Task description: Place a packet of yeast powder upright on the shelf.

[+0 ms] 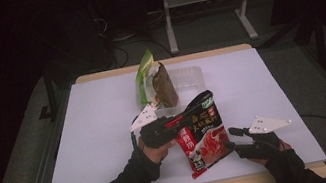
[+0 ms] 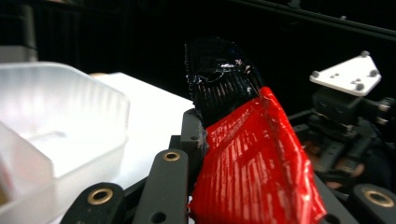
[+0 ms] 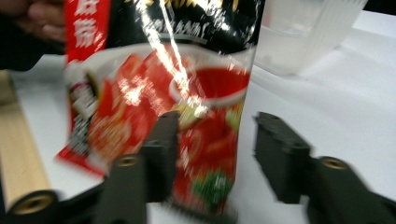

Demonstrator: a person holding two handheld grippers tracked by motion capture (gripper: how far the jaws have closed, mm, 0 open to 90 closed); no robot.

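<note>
One red-and-black snack bag [image 1: 202,133] bears unreadable Chinese characters.

Three snack packets — red [image 1: 201,133], green [image 1: 144,78], brown [image 1: 164,85] — one tub [image 1: 189,77].

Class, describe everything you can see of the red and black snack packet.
The red and black snack packet is a glossy, crinkled foil-like pouch printed with a food picture and white characters. It hangs tilted above the white table, near its front edge. The left gripper clamps its upper part; the right gripper stands open around its lower edge.
</note>
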